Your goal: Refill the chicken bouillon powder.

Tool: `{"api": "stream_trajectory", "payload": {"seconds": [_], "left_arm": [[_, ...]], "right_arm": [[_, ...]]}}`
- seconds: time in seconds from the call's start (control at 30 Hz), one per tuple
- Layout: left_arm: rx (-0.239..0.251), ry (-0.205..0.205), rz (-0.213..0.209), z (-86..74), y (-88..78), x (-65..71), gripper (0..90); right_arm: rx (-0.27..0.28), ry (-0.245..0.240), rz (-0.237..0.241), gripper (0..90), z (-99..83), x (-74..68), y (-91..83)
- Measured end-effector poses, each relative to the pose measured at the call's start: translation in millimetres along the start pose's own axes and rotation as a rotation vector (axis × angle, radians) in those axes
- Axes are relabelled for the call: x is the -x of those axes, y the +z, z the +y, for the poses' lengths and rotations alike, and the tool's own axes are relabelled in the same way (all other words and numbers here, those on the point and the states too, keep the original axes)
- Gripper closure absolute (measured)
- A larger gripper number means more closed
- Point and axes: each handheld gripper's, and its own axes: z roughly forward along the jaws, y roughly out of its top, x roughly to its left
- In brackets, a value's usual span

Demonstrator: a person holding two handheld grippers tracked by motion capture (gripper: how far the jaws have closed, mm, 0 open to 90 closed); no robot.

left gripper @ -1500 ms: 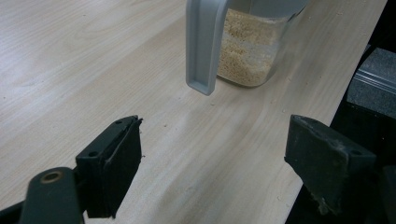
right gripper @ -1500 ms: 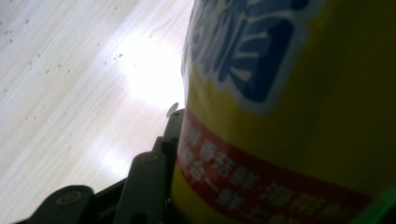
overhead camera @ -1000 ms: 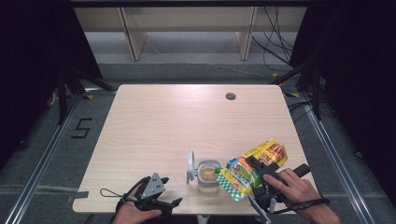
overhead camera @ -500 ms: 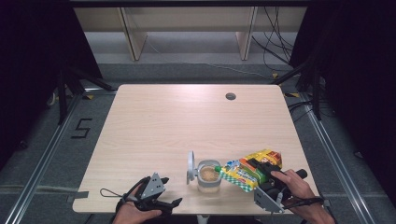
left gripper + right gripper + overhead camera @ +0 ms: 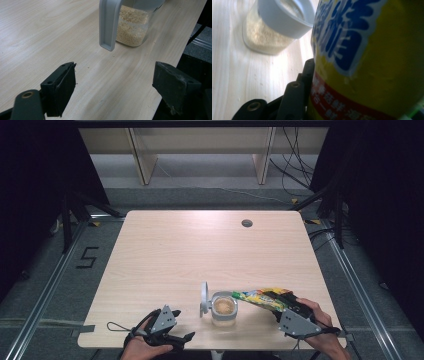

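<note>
A clear jar point(image 5: 223, 308) of beige granules stands near the table's front edge, its grey flip lid point(image 5: 204, 297) hanging open on the left side. My right gripper point(image 5: 281, 302) is shut on a yellow printed packet point(image 5: 259, 298), which lies tipped nearly level with its far end at the jar's rim. The jaws have just squeezed in a little further on it. In the right gripper view the packet point(image 5: 367, 62) looms large, with the jar point(image 5: 267, 40) behind one black finger point(image 5: 307, 72). My left gripper point(image 5: 181, 338) rests open at the front left, facing the jar point(image 5: 131, 27) and its lid point(image 5: 108, 25).
The light wooden table point(image 5: 200, 250) has a small round cable hole point(image 5: 246, 223) at the back right. A few crumbs lie on the wood near the jar. Metal rails and dark floor run along both sides, with shelving legs beyond the far edge.
My right gripper has sunk and shifted, laying the packet over from a raised, face-up tilt to nearly flat toward the jar. The left gripper has stayed put.
</note>
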Motion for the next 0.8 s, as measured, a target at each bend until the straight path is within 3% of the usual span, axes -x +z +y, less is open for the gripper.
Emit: {"api": "stream_trajectory", "payload": {"seconds": [0.03, 0.1, 0.2, 0.37, 0.43, 0.47, 0.5, 0.8], "left_arm": [[-0.003, 0.0, 0.001, 0.2, -0.3, 0.1, 18.1], [-0.002, 0.0, 0.0, 0.2, -0.3, 0.1, 18.1], [0.002, -0.001, -0.003, 0.1, 0.5, -0.1, 18.1], [0.001, 0.001, -0.001, 0.2, 0.4, 0.1, 18.1], [-0.002, 0.031, -0.001, 1.0, 0.0, -1.5, 18.0], [-0.003, 0.03, -0.001, 1.0, 0.0, -1.5, 18.0], [-0.001, 0.001, -0.001, 0.4, 0.4, 0.1, 18.1], [0.002, -0.003, -0.003, 0.2, 0.8, -0.2, 18.0]], "right_arm": [[0.017, 0.065, -0.004, 68.1, -3.5, -0.1, -0.2], [0.037, 0.095, -0.012, 68.7, -8.3, 3.1, 0.5], [0.068, 0.178, -0.017, 69.8, -18.2, 7.8, 1.3], [0.124, 0.359, -0.039, 71.6, -34.8, 14.1, 6.5], [0.122, 0.415, -0.052, 72.5, -41.1, 17.0, 9.0], [0.13, 0.429, -0.057, 72.8, -43.6, 18.4, 10.9], [0.135, 0.443, -0.069, 73.0, -46.6, 20.0, 12.3], [0.139, 0.599, -0.141, 73.8, -69.8, 33.4, 23.9]]}}
